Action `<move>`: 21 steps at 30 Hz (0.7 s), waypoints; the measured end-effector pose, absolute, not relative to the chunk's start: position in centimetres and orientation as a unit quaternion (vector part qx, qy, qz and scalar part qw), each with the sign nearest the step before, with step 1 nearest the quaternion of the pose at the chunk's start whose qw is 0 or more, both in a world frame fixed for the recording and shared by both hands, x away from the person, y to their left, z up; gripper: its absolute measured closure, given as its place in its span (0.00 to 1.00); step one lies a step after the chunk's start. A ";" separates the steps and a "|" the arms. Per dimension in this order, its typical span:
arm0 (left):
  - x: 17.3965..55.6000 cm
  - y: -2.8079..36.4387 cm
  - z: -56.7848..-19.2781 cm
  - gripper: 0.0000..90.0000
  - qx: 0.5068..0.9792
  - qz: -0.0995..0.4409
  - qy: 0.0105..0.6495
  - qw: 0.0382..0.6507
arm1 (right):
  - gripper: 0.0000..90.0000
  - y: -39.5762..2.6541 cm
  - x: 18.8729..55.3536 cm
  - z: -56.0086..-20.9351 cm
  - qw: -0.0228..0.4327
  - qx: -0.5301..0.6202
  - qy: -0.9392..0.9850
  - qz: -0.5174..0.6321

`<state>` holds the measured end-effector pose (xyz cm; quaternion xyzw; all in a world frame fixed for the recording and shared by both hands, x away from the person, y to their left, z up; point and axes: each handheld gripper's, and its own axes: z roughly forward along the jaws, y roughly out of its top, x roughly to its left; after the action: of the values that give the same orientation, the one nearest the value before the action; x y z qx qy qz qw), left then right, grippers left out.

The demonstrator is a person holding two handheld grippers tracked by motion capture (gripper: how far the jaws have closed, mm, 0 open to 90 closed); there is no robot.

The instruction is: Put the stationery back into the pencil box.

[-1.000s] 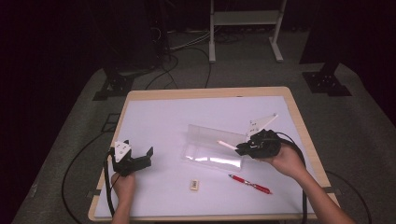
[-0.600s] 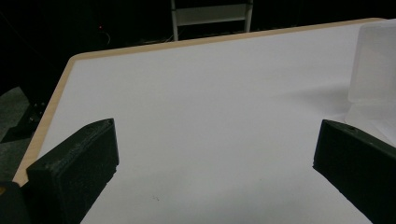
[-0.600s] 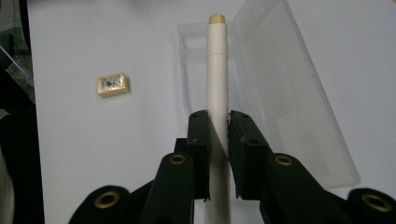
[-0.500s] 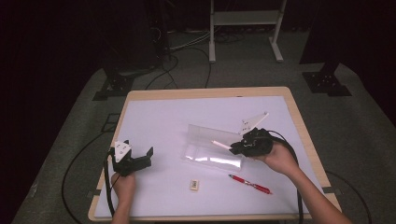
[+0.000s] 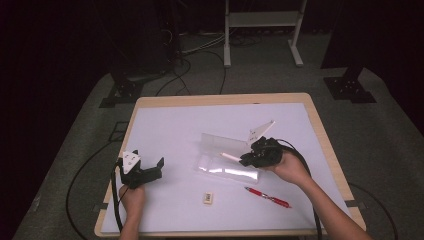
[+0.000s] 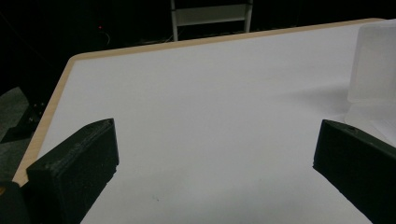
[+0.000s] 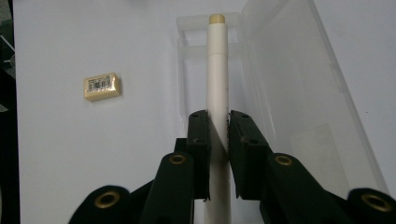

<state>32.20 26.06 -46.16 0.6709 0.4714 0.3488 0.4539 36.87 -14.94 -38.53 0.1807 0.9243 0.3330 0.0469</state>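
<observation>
right tongs (image 7: 218, 128) clamped on white pen (image 7: 217, 84), its tip over the open clear case (image 5: 227, 157), apparently lined up to lay it in | left tongs (image 5: 149, 169) apart, idle left of case | eraser (image 5: 208, 198), red pen (image 5: 267, 196) nearer the person than case | bare table (image 5: 180, 125) beyond case
</observation>
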 end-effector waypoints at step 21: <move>32.2 26.1 -46.2 0.00 0.670 0.348 0.472 0.455 | 0.87 -12.7 38.4 -41.0 0.031 0.178 0.934 0.308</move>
<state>32.20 26.07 -46.16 0.6704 0.4717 0.3482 0.4548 38.45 -12.67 -40.99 0.1779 0.9341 0.3078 0.0308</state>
